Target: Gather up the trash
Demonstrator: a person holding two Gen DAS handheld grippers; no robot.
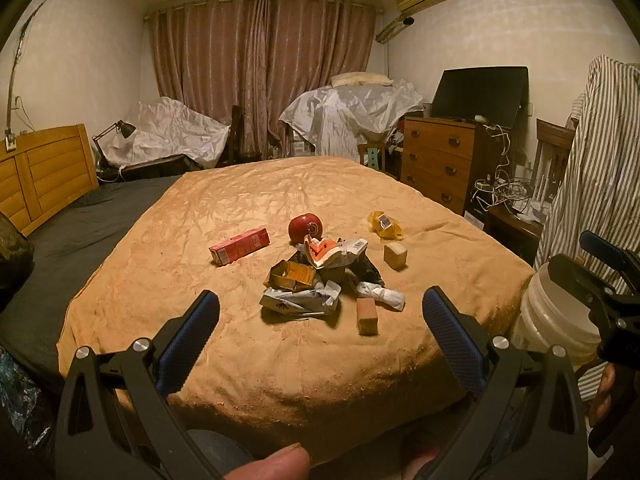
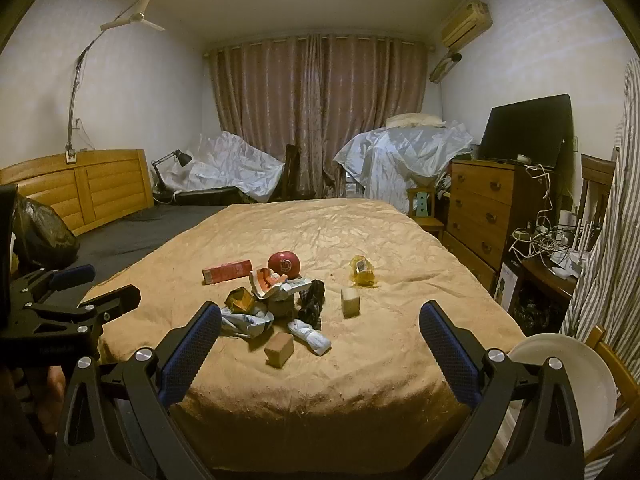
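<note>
Both claws, left claw (image 1: 320, 320) and right claw (image 2: 320, 328), are spread wide and holding nothing, hanging over the near edge of the bed (image 1: 280, 360). The trash pile (image 1: 316, 280) sits mid-blanket, white bucket (image 1: 556, 320) just right of the bed.

Left tool (image 1: 320, 312): fingers spread wide, empty, level.
Right tool (image 2: 320, 320): fingers spread wide, empty, beside the left.
</note>
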